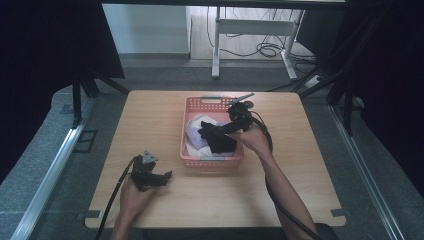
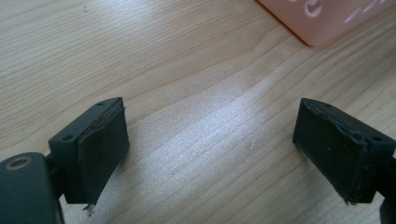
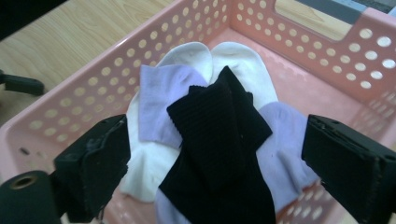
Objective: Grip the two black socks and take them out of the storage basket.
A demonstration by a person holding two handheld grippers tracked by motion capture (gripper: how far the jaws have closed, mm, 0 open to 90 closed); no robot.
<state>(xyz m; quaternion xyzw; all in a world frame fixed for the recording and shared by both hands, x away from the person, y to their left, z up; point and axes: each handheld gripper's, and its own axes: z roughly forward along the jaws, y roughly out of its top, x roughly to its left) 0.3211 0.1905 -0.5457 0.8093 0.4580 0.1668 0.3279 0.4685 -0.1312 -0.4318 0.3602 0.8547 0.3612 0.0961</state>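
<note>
With jaws spread wide, the right gripper [image 3: 215, 172] hovers over the black ribbed sock [image 3: 219, 140] atop the pile in the pink perforated plastic basket [image 3: 327, 56]; it should probably pinch only that top layer, while the left gripper [image 2: 210, 154], released, idles above the wooden surface [image 2: 187, 70].

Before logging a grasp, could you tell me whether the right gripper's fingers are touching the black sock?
Apart: the right gripper view shows both fingers open beside the black sock.
</note>
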